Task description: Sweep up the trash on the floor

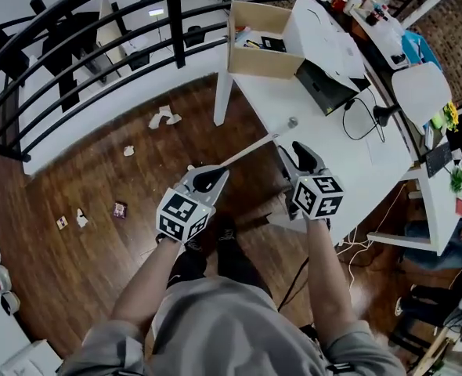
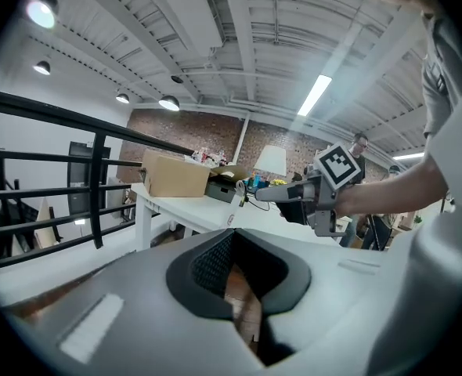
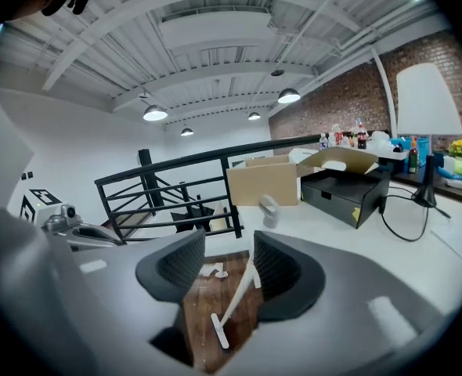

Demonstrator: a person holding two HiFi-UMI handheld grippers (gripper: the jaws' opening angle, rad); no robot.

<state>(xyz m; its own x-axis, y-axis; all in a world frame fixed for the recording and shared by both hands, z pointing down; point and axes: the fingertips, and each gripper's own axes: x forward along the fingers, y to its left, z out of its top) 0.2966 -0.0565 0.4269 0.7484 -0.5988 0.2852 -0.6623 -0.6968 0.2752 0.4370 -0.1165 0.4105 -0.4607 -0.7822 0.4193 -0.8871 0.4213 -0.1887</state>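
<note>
Showed left gripper (image 1: 210, 178) clenched, empty; right gripper (image 1: 294, 153) released, broom (image 3: 234, 294) framed between its jaws, untouched. Showed broom leaning on table (image 1: 333, 143), head partly hidden behind left gripper. Showed trash (image 1: 164, 117) scattered at left, too small to identify.

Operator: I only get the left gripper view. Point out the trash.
Observer: In the head view, crumpled paper lies on the floor by the table leg, with smaller scraps toward the lower left.
Operator: Now find the broom.
Observer: The broom leans on the table edge, its head on the floor.
Operator: Give me the other gripper's state.
Observer: The right gripper is open and empty. The broom stands ahead of it, framed between its jaws.
</note>
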